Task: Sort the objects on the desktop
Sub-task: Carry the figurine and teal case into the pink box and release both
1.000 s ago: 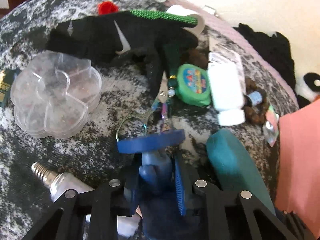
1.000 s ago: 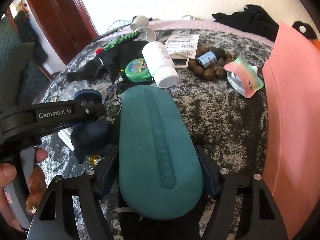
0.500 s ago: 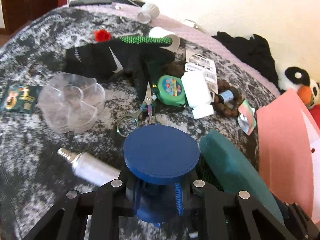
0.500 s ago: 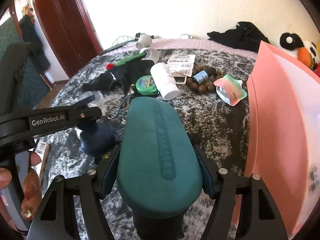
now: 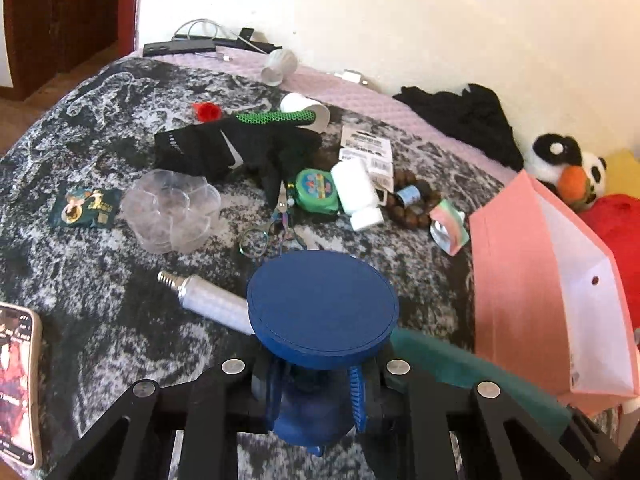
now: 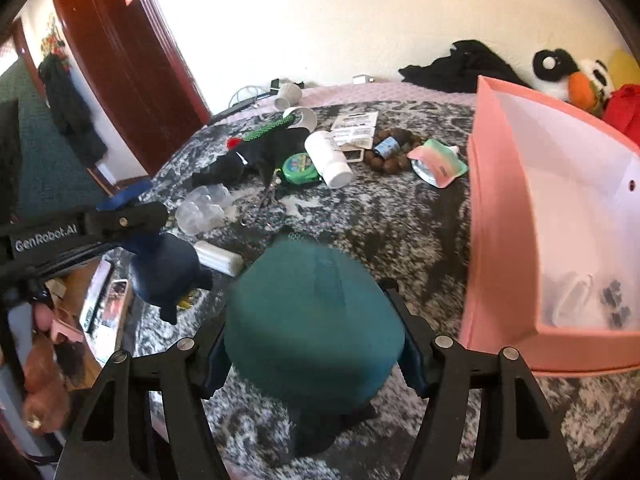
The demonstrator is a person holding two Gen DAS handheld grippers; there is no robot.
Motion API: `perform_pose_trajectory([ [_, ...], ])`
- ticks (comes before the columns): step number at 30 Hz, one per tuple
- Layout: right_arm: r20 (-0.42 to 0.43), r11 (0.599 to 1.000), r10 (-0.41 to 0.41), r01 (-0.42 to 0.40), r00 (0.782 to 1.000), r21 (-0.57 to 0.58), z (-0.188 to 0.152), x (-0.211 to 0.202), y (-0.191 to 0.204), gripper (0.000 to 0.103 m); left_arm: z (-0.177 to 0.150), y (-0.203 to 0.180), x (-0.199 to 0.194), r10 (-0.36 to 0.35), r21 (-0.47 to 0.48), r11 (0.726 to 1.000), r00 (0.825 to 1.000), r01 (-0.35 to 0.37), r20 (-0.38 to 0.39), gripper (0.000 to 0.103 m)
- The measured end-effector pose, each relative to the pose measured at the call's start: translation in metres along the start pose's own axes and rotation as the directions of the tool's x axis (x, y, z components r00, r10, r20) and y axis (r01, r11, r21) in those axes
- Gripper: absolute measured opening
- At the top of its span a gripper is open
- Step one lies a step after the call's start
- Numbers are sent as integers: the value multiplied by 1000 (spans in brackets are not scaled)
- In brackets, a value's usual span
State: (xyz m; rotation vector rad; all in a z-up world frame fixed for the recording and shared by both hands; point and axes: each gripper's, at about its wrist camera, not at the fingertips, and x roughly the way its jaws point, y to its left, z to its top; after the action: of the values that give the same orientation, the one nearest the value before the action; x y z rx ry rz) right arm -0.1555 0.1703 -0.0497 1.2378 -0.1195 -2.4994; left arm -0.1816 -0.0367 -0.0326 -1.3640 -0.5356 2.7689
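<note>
1. Left gripper [image 5: 316, 392] is clenching a blue stand [image 5: 322, 304] by its stem; the round flat top is sitting above the jaws, the bulbous base hanging below, seen in the right view [image 6: 164, 268].
2. Right gripper [image 6: 316, 356] is grasping a teal case [image 6: 316, 320], jaws pressing on both sides of it; the case is sticking out forward over the cloth.
3. Both held things are hanging clear above the mottled grey cloth [image 5: 100, 280].
4. Pink box [image 6: 500, 240] is standing open just right of the teal case; small dark bits and something clear are lying in its bottom.
5. On the cloth beyond: bulb [image 5: 204, 300], scissors [image 5: 268, 228], clear flower-shaped tray [image 5: 172, 210], green tape measure [image 5: 316, 192], white bottle [image 5: 356, 196], bead bracelet [image 5: 416, 208], black glove [image 5: 236, 148].
6. Phone [image 5: 18, 384] is lying at the left edge.
7. A hand [image 6: 40, 372] is showing, blurred, behind the left gripper.
</note>
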Motion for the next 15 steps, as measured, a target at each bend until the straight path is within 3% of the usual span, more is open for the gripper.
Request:
perform_pose_trajectory([
  [5, 72, 998, -35, 39, 997, -45, -9, -30, 8, 70, -9, -7, -11, 4, 23, 1000, 1000, -4, -5, 21],
  [15, 181, 999, -17, 25, 983, -40, -8, -103, 5, 70, -14, -43, -50, -28, 104, 994, 999, 23, 45, 21],
])
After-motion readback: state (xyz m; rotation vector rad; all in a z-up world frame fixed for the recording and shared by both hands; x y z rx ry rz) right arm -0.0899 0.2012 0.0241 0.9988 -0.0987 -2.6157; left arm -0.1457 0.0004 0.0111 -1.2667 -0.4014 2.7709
